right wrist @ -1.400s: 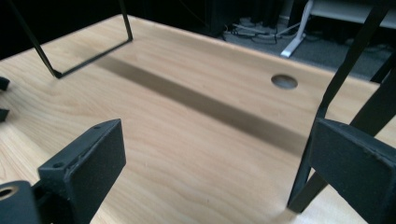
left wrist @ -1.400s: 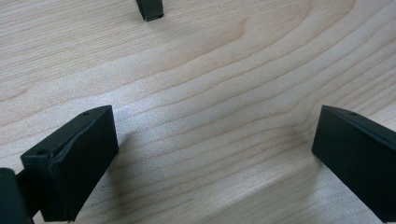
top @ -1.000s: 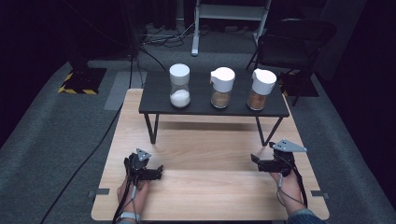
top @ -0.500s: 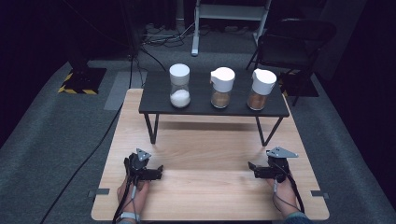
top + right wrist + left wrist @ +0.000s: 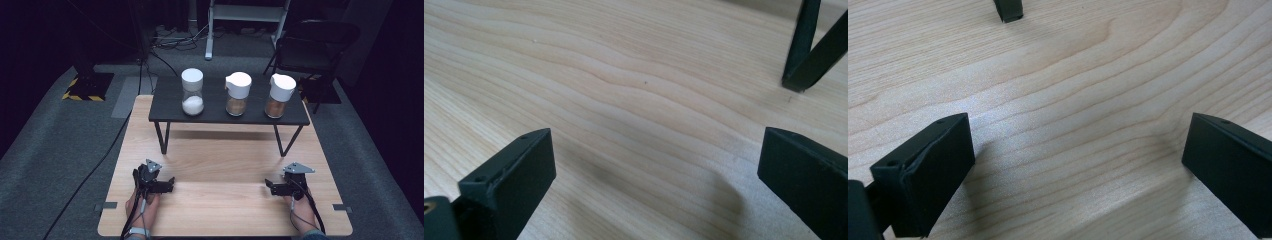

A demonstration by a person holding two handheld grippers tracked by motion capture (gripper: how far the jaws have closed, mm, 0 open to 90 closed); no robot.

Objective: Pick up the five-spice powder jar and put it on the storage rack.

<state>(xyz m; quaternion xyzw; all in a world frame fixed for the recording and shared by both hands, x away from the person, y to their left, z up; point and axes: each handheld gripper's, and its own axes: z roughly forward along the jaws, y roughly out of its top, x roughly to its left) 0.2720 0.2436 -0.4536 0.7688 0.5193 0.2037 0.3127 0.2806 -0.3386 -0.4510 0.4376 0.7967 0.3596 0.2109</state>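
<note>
My left gripper [image 5: 155,183] rests low over the front left of the wooden table [image 5: 220,165], held by a hand. In the left gripper view its jaws [image 5: 1075,130] stand wide apart over bare wood. At the front right my right gripper [image 5: 286,187] sits close to the wood too. Its jaws [image 5: 654,140] have just been opening and stand wide with nothing between them. Three white-lidded jars stand on a low black shelf [image 5: 215,113]: one with white powder [image 5: 192,93], two with brown contents [image 5: 237,94] [image 5: 279,96].
The shelf's thin black legs [image 5: 1009,10] [image 5: 806,45] stand on the wood ahead of both grippers. Beyond the table lie grey carpet, cables, a dark chair [image 5: 320,45] and a metal stand [image 5: 247,15].
My right gripper has sunk toward the tabletop. The left gripper and the jars have not moved.
</note>
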